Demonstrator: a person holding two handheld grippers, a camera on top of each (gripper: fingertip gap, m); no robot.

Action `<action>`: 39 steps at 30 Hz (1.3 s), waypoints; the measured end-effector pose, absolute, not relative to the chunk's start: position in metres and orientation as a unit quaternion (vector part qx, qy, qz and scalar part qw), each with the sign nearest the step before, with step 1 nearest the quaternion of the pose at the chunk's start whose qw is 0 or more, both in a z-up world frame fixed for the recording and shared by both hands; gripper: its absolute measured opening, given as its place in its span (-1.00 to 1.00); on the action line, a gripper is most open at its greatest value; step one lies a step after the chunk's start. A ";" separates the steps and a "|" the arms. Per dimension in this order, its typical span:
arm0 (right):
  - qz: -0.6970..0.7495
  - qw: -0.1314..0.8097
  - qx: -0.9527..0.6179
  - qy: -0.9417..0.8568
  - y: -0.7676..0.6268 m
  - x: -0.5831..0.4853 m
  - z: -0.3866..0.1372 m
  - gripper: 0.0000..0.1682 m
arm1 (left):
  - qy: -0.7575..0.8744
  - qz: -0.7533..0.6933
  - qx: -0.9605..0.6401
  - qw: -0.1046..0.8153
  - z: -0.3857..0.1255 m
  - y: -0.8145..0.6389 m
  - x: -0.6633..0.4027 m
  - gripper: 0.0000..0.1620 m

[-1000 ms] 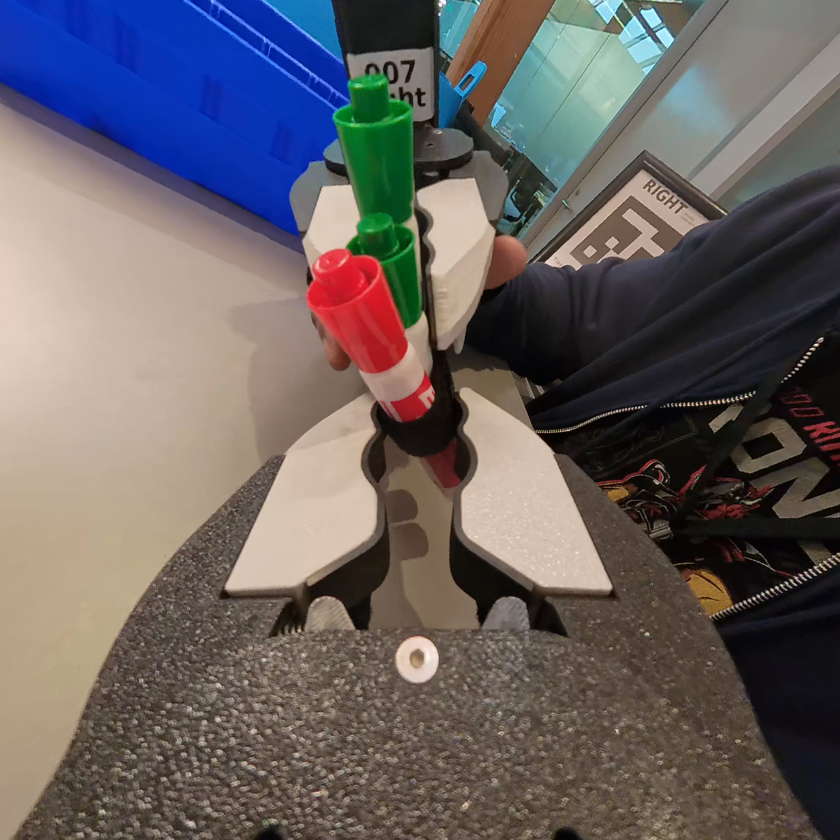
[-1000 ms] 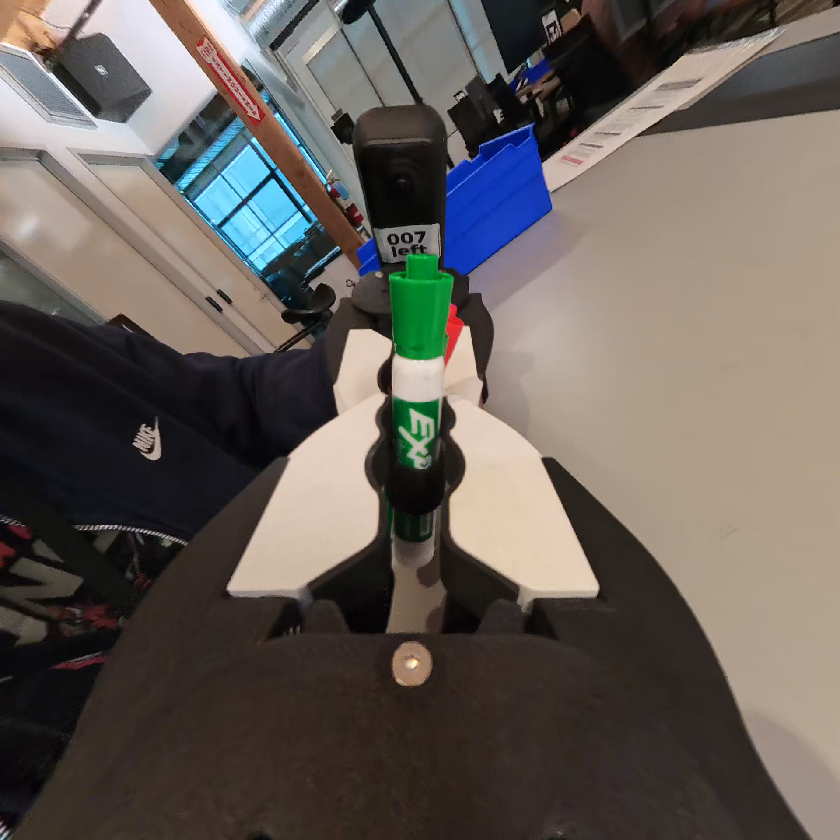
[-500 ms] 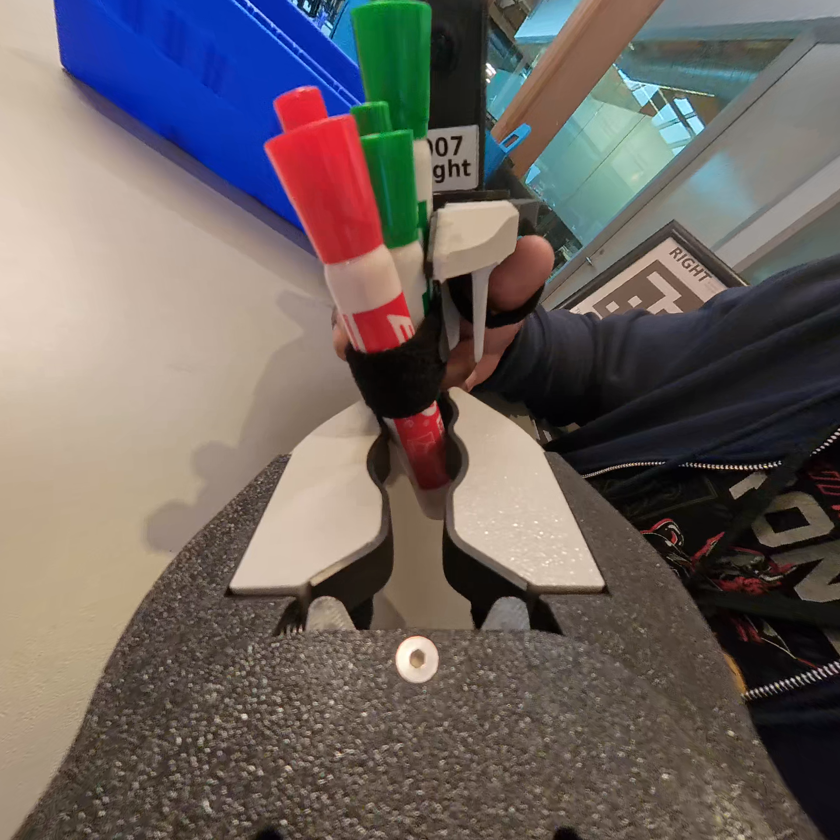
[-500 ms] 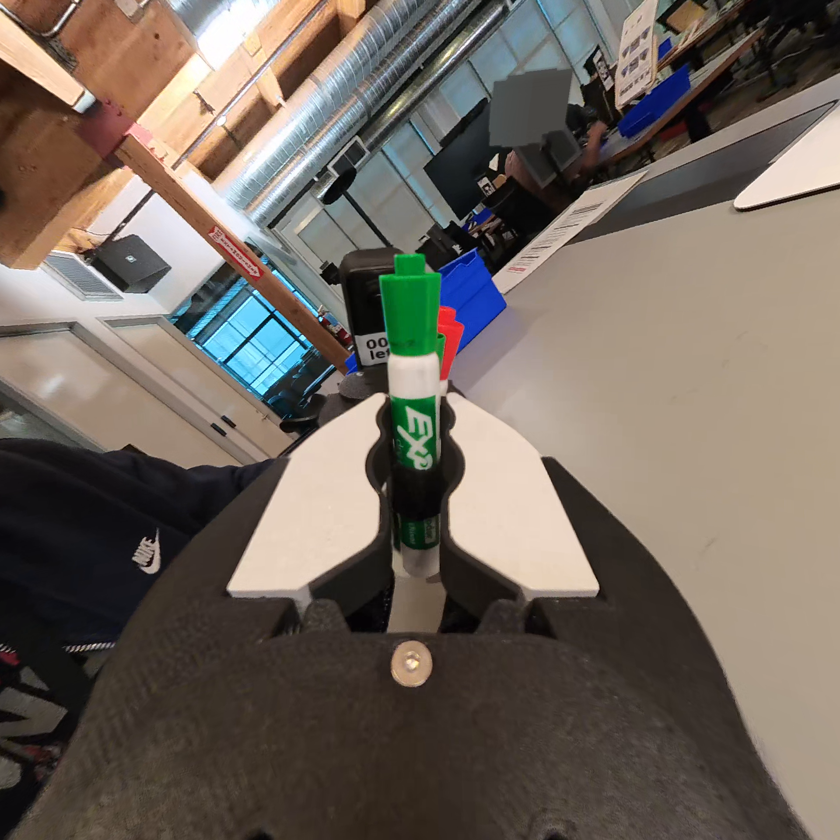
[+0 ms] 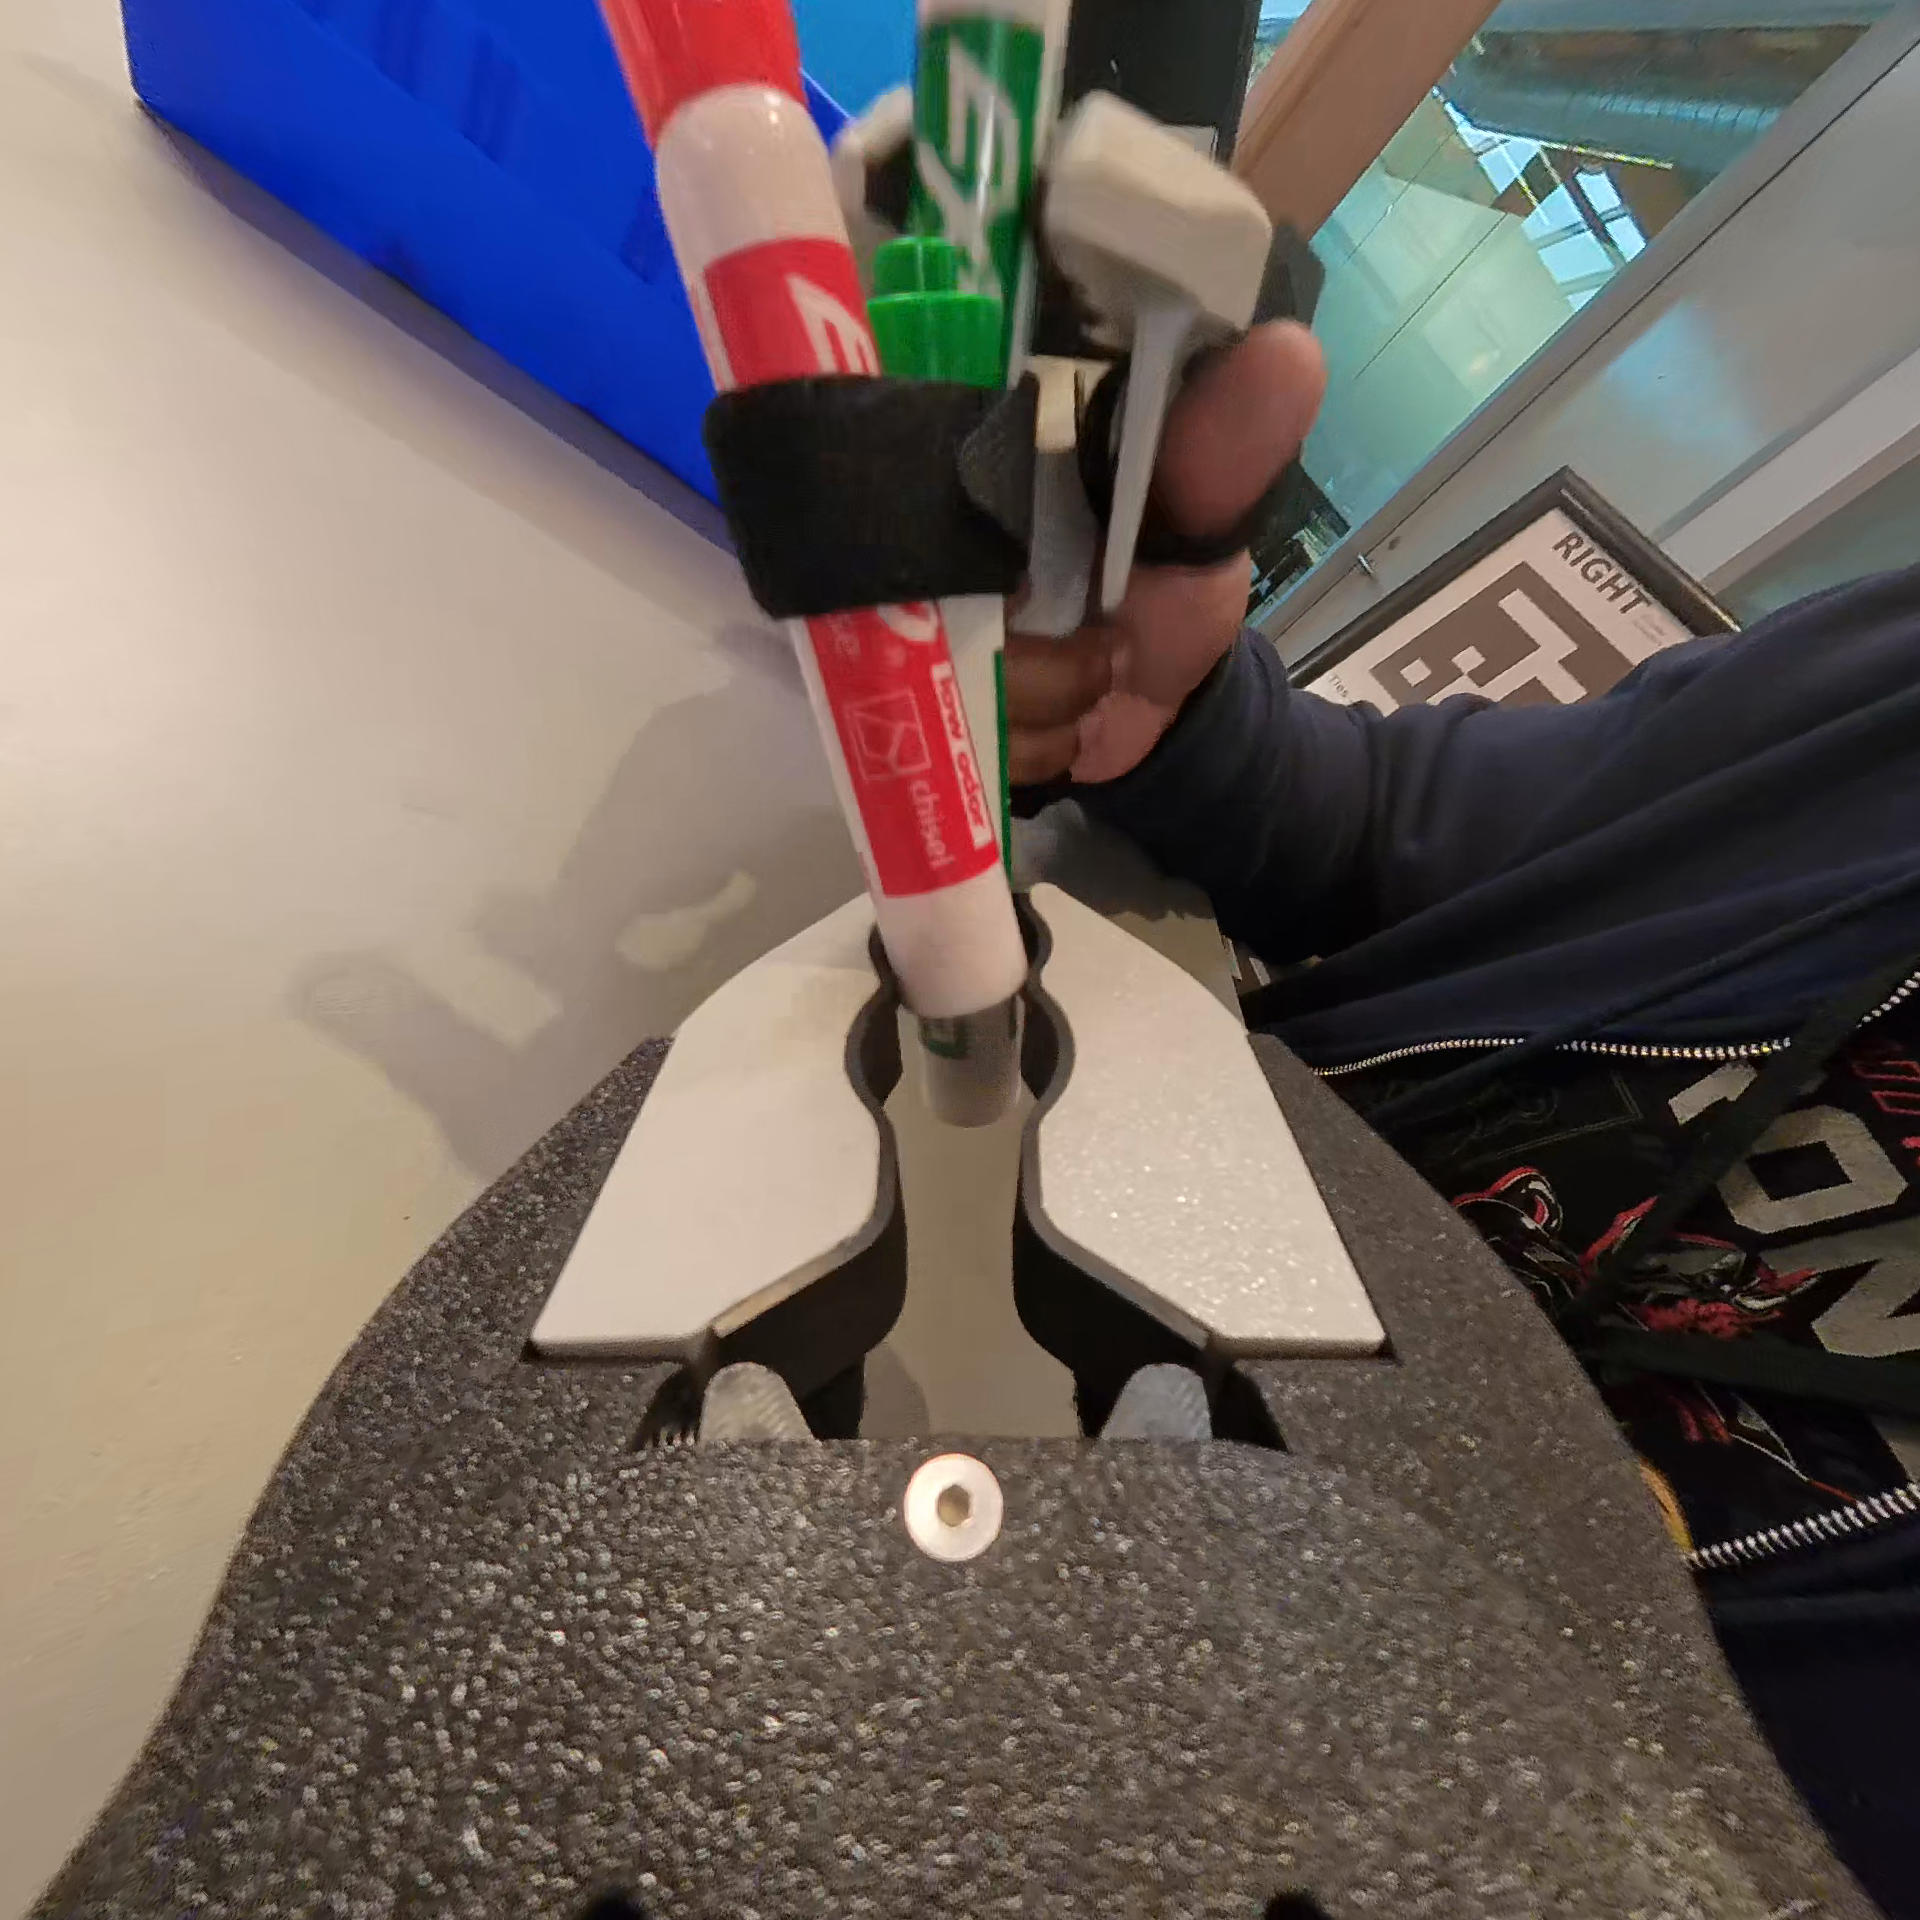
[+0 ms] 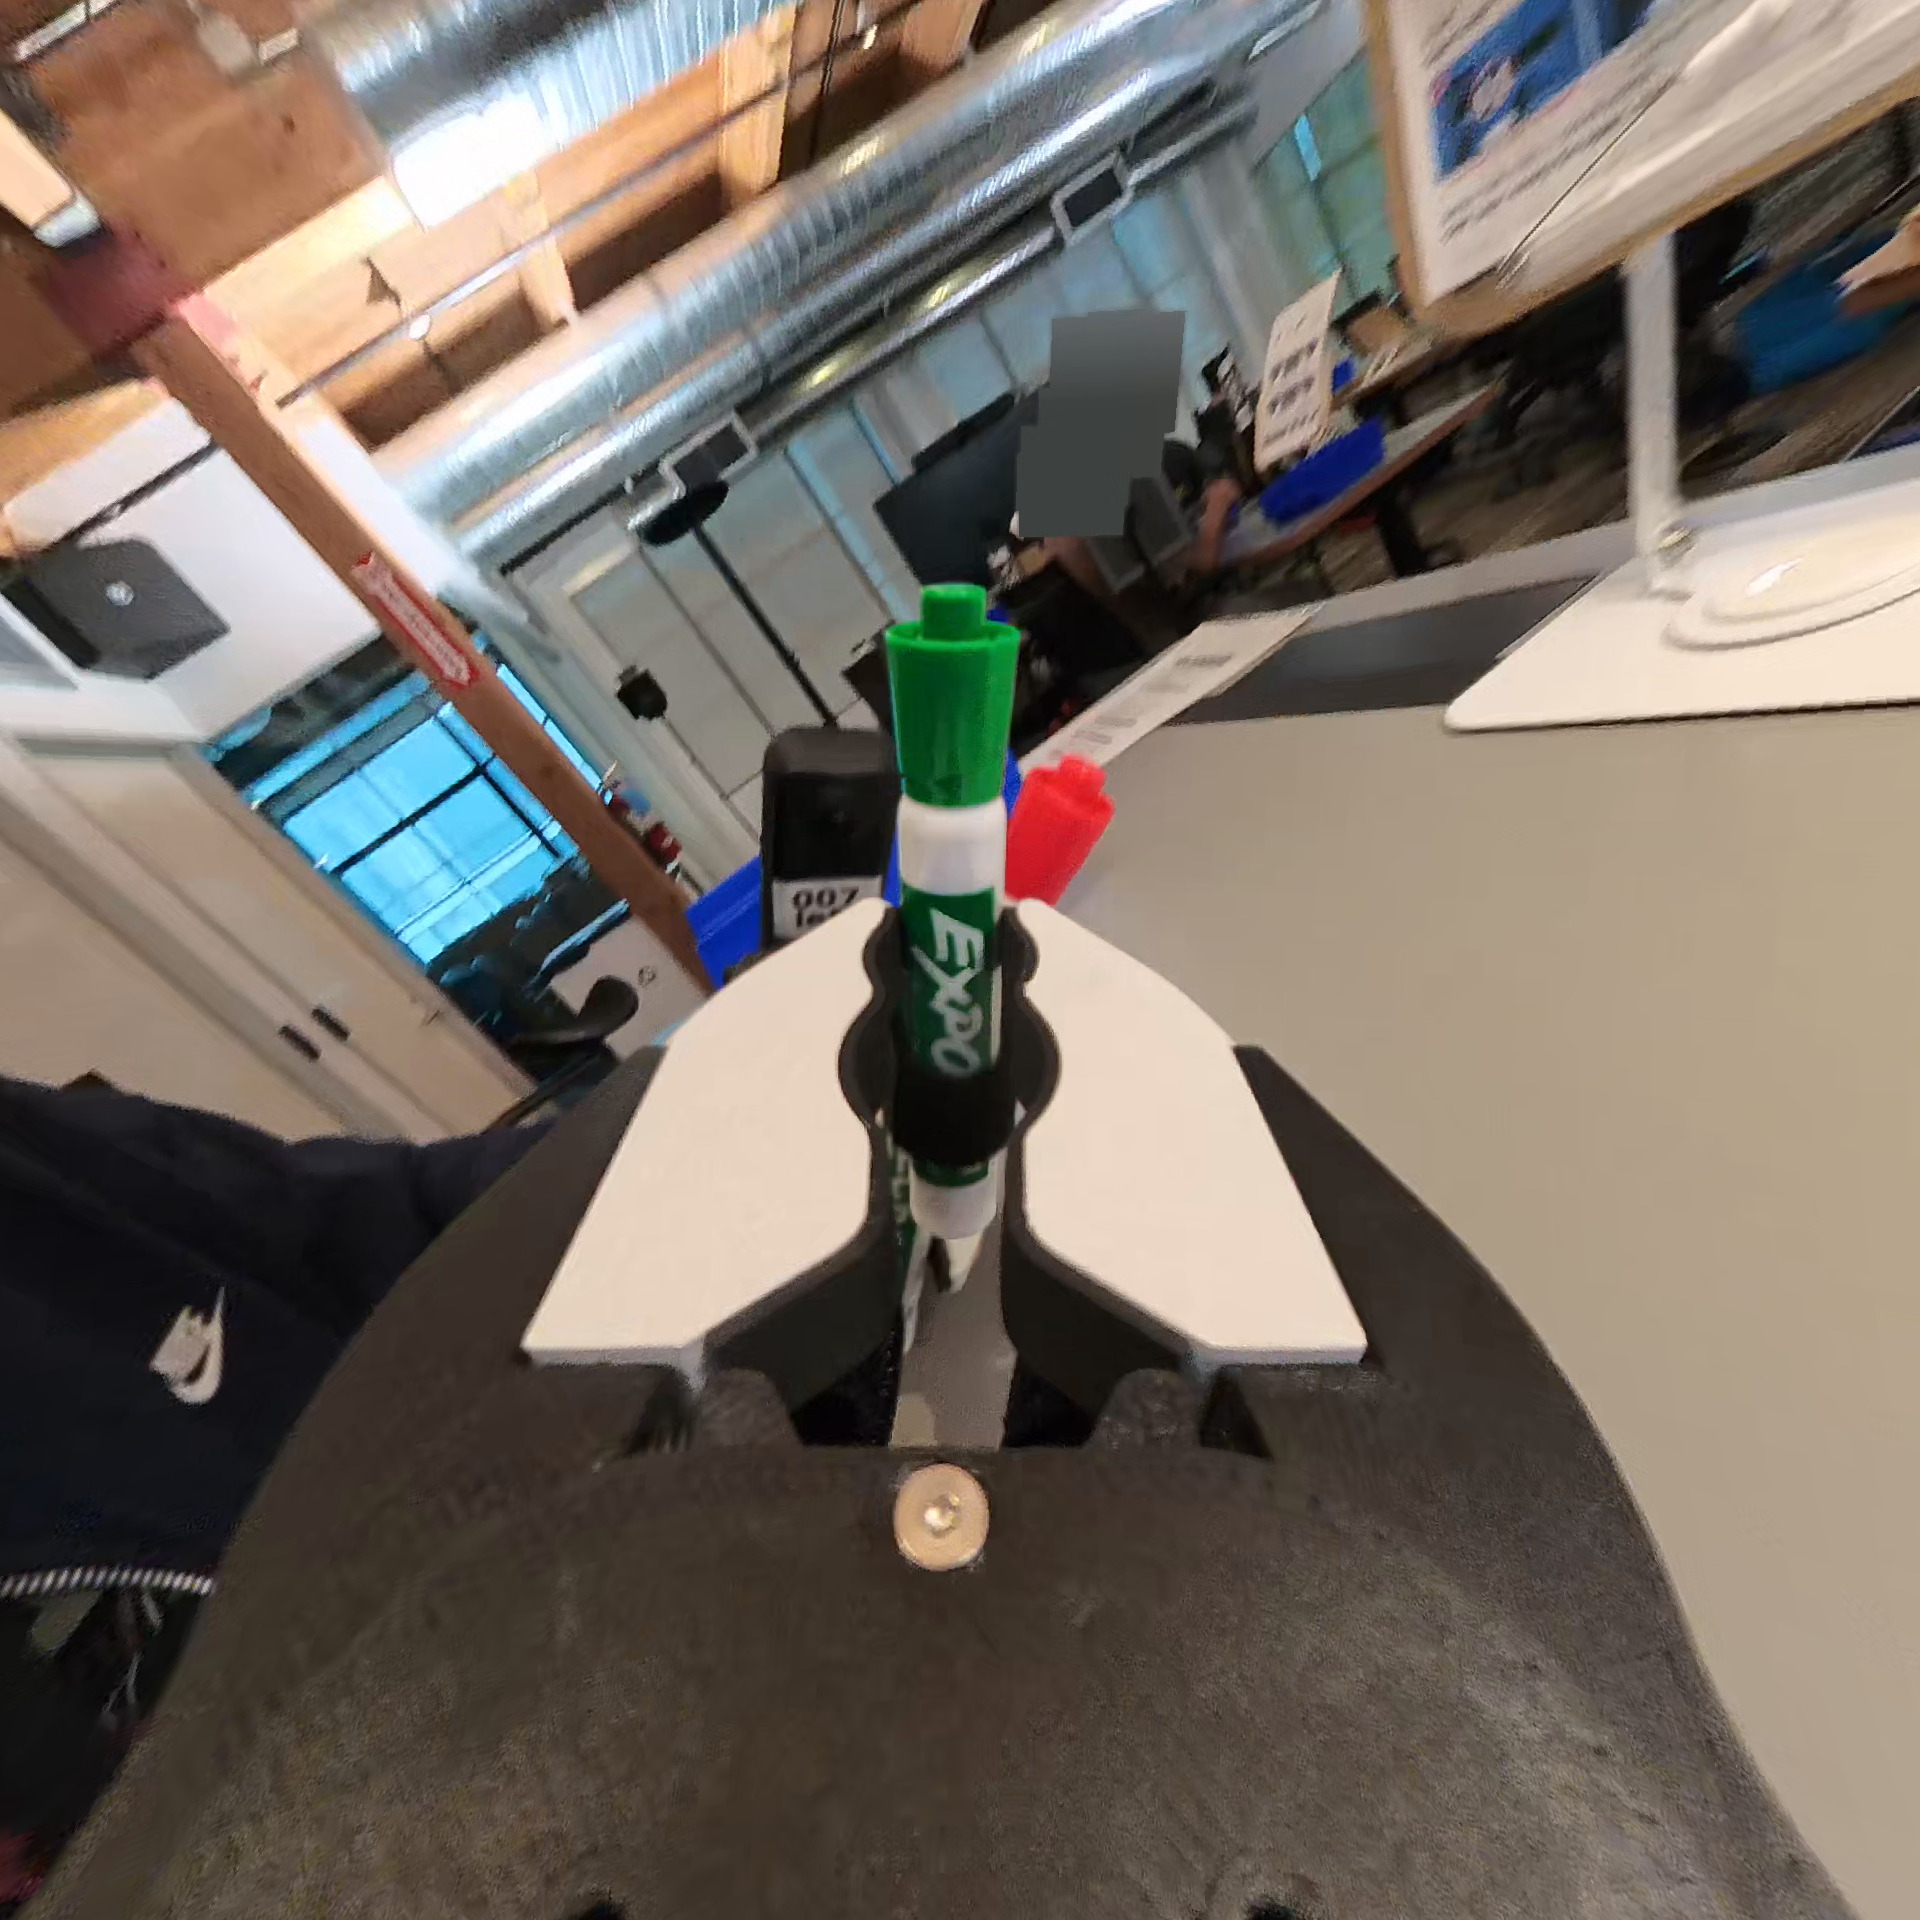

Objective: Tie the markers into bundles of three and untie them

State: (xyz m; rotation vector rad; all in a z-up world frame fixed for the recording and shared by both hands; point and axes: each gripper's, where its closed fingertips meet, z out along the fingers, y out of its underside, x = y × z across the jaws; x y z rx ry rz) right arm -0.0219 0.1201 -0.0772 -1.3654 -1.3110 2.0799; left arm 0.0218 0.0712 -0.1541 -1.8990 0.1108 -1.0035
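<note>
A bundle of one red marker (image 5: 831, 436) and two green markers (image 5: 977, 187) is bound by a black strap (image 5: 862, 499). It is held off the table between both grippers. My left gripper (image 5: 956, 966) is shut on the bundle's white tail ends, well below the strap. My right gripper (image 6: 951, 935) is shut on a green marker (image 6: 951, 987) of the bundle, with the strap (image 6: 945, 1122) in its notch. The red cap (image 6: 1060, 831) shows behind. The right gripper also shows in the left wrist view (image 5: 987, 177), clamped on the green marker above the strap.
A blue bin (image 5: 416, 208) stands on the grey table (image 5: 260, 727) beyond the bundle. A person's hand (image 5: 1195, 520) and dark sleeve (image 5: 1558, 831) come in from the right, with a framed sign (image 5: 1507, 644) behind. A white monitor stand (image 6: 1766, 603) sits at the far right. Left tips to right tips: about 10 cm.
The bundle has slid away along my left fingers: the strap sat at the fingertips and now stands well beyond them. The left jaws narrowed onto the tail ends. The right gripper tilted upward, still clamped.
</note>
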 end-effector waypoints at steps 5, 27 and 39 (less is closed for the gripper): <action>0.724 0.218 -0.481 -0.443 0.148 -0.011 -0.053 -0.79 | 0.060 -0.408 -0.779 0.472 -0.156 0.070 0.025 -0.77; 0.454 0.371 -0.645 -0.491 0.304 0.069 -0.032 -0.79 | 0.094 -0.345 -0.809 0.467 -0.166 0.069 0.024 -0.77; -0.027 0.262 -0.576 -0.774 0.447 0.080 -0.184 -0.78 | 0.090 -0.332 -0.813 0.469 -0.167 0.069 0.019 -0.77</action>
